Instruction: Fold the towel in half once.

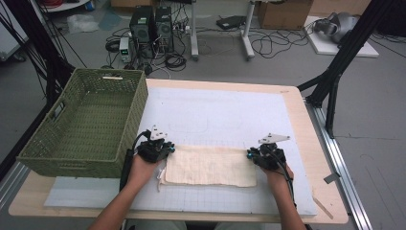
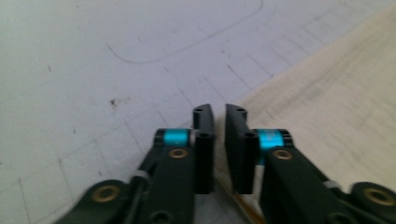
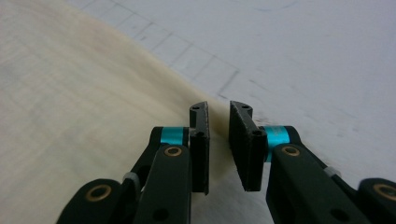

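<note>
Green wicker basket [image 1: 86, 120] at counter's [image 1: 306, 124] left, nothing visible inside. Left tool [image 2: 219, 116] at the folded cream cloth's [image 1: 210, 165] far left corner, jaws narrowly apart, nothing pinched. Cloth flat on the white mat [image 1: 215, 110]. Right tool [image 3: 218, 114] likewise at far right corner. Judged: folding partly done; basket transfer pending.

A cream cloth [image 1: 210, 166] of coarse, matt weave lies on a smooth white gridded mat [image 1: 220, 115] over a pale wood table [image 1: 306, 124]. Each hand-held gripper, left [image 2: 219, 116] and right [image 3: 219, 112], is matt black plastic with glossy teal bands and brass-coloured rivets. The green basket [image 1: 86, 124] looks woven and rough.
</note>
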### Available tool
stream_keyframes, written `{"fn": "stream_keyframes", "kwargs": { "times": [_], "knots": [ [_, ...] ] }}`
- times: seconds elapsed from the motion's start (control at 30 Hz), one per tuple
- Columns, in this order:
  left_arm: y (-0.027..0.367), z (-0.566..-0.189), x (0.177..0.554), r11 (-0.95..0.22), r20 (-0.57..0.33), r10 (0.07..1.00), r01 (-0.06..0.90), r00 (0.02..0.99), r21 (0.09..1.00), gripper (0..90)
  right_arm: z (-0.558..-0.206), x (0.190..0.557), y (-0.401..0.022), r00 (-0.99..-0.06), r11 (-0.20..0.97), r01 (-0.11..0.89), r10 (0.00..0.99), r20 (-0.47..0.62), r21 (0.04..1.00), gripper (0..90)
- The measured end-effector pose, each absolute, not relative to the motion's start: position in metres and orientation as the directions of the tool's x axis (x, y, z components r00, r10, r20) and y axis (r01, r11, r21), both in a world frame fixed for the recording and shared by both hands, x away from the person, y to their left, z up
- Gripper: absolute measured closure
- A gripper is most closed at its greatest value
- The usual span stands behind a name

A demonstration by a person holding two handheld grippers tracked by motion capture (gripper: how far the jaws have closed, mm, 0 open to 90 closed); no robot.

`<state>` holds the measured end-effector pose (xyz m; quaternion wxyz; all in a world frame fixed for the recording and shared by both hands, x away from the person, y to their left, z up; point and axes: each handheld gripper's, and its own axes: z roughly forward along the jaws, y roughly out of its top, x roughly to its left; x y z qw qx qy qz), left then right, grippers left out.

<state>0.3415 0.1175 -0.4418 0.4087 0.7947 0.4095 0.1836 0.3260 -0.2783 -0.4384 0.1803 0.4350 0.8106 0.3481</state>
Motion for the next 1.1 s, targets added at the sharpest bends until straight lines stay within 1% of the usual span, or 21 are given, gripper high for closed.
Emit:
{"fn": "stream_keyframes", "kwargs": {
  "times": [0.03, 0.07, 0.1, 0.2, 0.23, 0.27, 0.33, 0.37, 0.4, 0.43, 0.47, 0.5, 0.57, 0.7, 0.83, 1.0, 1.07, 1.1],
  "knots": [
    [0.119, -0.441, 0.343, -0.31, -0.049, 0.804, 0.488, 0.592, 0.816, 73.3, -0.435, 0.327, -0.281, -0.553, 0.346, 0.578, 0.832, 0.043, 0.739, 73.1],
    [0.12, -0.441, 0.344, -0.295, -0.047, 0.812, 0.48, 0.581, 0.826, 69.2, -0.432, 0.328, -0.283, -0.556, 0.333, 0.561, 0.83, 0.047, 0.758, 72.2],
    [0.122, -0.441, 0.346, -0.273, -0.061, 0.819, 0.481, 0.57, 0.833, 67.4, -0.429, 0.33, -0.283, -0.555, 0.334, 0.553, 0.831, 0.038, 0.763, 70.5],
    [0.124, -0.447, 0.352, -0.245, -0.11, 0.816, 0.512, 0.568, 0.823, 61.8, -0.432, 0.337, -0.278, -0.565, 0.364, 0.56, 0.825, 0.022, 0.744, 64.4],
    [0.123, -0.451, 0.354, -0.242, -0.135, 0.81, 0.535, 0.57, 0.809, 59.5, -0.435, 0.339, -0.278, -0.568, 0.376, 0.569, 0.823, 0.019, 0.731, 60.6],
    [0.123, -0.452, 0.356, -0.254, -0.134, 0.809, 0.546, 0.572, 0.799, 58.2, -0.438, 0.342, -0.277, -0.567, 0.379, 0.583, 0.823, 0.026, 0.718, 59.3],
    [0.121, -0.451, 0.356, -0.273, -0.13, 0.796, 0.542, 0.591, 0.795, 60.7, -0.443, 0.343, -0.276, -0.568, 0.384, 0.597, 0.822, 0.033, 0.705, 58.7],
    [0.12, -0.451, 0.356, -0.295, -0.106, 0.793, 0.531, 0.6, 0.794, 65.4, -0.443, 0.343, -0.276, -0.569, 0.38, 0.598, 0.822, 0.04, 0.706, 60.5],
    [0.119, -0.451, 0.355, -0.309, -0.1, 0.784, 0.525, 0.612, 0.793, 70.7, -0.443, 0.342, -0.278, -0.569, 0.373, 0.598, 0.821, 0.047, 0.709, 67.0],
    [0.119, -0.451, 0.355, -0.315, -0.107, 0.773, 0.525, 0.625, 0.79, 81.2, -0.443, 0.342, -0.279, -0.579, 0.369, 0.599, 0.812, 0.066, 0.711, 78.3],
    [0.118, -0.451, 0.355, -0.313, -0.106, 0.777, 0.527, 0.62, 0.79, 85.9, -0.443, 0.342, -0.28, -0.592, 0.364, 0.604, 0.8, 0.094, 0.709, 84.6],
    [0.118, -0.45, 0.355, -0.32, -0.097, 0.777, 0.522, 0.622, 0.791, 86.7, -0.443, 0.342, -0.28, -0.599, 0.373, 0.6, 0.796, 0.088, 0.707, 85.8],
    [0.12, -0.448, 0.356, -0.288, -0.1, 0.794, 0.516, 0.599, 0.807, 87.0, -0.441, 0.341, -0.277, -0.601, 0.393, 0.585, 0.798, 0.053, 0.709, 86.5],
    [0.124, -0.441, 0.363, -0.227, -0.119, 0.809, 0.492, 0.576, 0.841, 87.0, -0.438, 0.345, -0.279, -0.572, 0.367, 0.557, 0.82, 0.024, 0.745, 86.5],
    [0.121, -0.437, 0.373, -0.224, -0.111, 0.811, 0.481, 0.574, 0.848, 86.8, -0.437, 0.353, -0.279, -0.541, 0.358, 0.536, 0.841, -0.015, 0.764, 86.4],
    [0.12, -0.44, 0.38, -0.202, -0.13, 0.815, 0.487, 0.565, 0.85, 86.6, -0.436, 0.361, -0.277, -0.514, 0.349, 0.534, 0.857, -0.032, 0.77, 86.3],
    [0.121, -0.441, 0.38, -0.203, -0.133, 0.81, 0.486, 0.571, 0.85, 85.9, -0.438, 0.363, -0.275, -0.511, 0.354, 0.541, 0.859, -0.036, 0.763, 84.8],
    [0.121, -0.441, 0.379, -0.202, -0.136, 0.809, 0.487, 0.572, 0.85, 84.3, -0.438, 0.363, -0.274, -0.509, 0.354, 0.544, 0.86, -0.036, 0.761, 81.9]
  ]
}}
